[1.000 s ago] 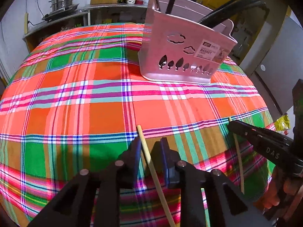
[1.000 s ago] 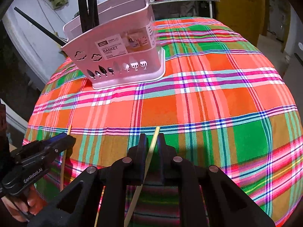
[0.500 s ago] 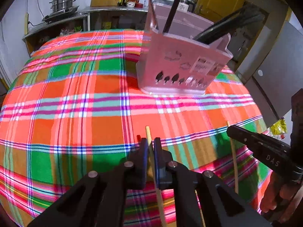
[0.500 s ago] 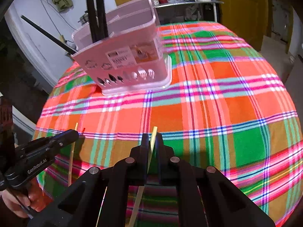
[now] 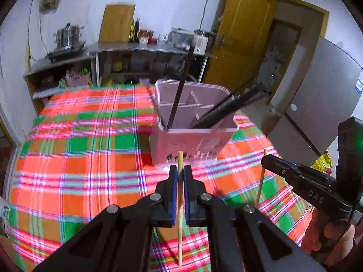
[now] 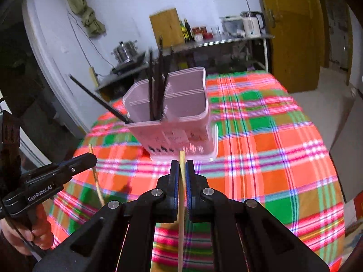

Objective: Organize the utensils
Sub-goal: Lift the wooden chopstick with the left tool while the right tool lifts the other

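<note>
Here, a pink plastic basket [image 5: 192, 136] stood on a tabletop [image 5: 74, 170] covered in an orange, green and pink plaid cloth, and served as the landmark for everything else. The basket was split into compartments, and several dark chopsticks [image 5: 181, 88] leaned out of it at different angles. On the near side of the basket, the left claw [image 5: 180, 173] was clamped together on a pale wooden chopstick [image 5: 180, 215], which stood nearly upright between its blue-edged pads, the top end poking up in front of the basket's wall and the bottom end hanging free above the cloth. Also on the near side of the basket, the right claw [image 6: 182, 170] was clamped in the same way on a second pale wooden chopstick [image 6: 181, 226], likewise close to upright and clear of the cloth. Each claw appeared at the edge of the other's view, held by a person's hand [image 6: 25, 235], with its stick slanting down below it. Behind the basket, a metal shelf [image 5: 145, 47] along the white wall carried pots, bottles and a kettle [image 6: 251, 23], and a yellow door [image 5: 240, 29] stood beyond it.
</note>
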### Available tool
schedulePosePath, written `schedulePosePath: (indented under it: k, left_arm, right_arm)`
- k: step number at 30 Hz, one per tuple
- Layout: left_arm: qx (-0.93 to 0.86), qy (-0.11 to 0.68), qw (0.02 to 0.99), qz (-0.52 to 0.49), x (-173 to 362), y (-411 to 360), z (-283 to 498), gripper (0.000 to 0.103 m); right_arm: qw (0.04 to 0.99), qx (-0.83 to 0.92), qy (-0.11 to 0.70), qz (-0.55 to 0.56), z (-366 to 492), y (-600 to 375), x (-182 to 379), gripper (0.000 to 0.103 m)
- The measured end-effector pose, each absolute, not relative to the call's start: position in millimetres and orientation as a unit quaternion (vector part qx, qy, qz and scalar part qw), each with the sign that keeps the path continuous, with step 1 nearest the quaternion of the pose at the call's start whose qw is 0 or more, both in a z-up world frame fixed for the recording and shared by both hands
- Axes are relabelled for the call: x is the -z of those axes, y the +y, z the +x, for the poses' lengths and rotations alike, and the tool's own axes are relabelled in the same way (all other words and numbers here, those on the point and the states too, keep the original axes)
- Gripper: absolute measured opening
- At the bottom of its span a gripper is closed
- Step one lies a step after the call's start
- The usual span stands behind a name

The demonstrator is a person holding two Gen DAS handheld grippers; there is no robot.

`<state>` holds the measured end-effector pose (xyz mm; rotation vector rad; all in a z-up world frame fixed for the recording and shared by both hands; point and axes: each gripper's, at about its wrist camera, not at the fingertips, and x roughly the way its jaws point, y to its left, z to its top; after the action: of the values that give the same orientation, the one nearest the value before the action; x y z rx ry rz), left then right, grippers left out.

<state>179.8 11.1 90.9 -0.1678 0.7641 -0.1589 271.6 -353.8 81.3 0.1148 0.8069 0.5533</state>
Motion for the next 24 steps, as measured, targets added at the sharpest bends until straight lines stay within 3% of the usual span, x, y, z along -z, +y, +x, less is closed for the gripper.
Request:
schedulePosePath:
  k: [8,24]
  left_arm:
    - [0.085,0.334,0.937,-0.055,-111.6,1.7,187.2,0.006]
    - [0.087,0.349,0.930,-0.078,-110.8,6.5,146.7,0.006]
  right_arm:
    - [0.901,-0.266,0.337,0.067,269.3,-360.3,-108.2,0.005]
    - [0.902,-0.277,0.328,0.042,227.1,-362.2,-115.1,0.005]
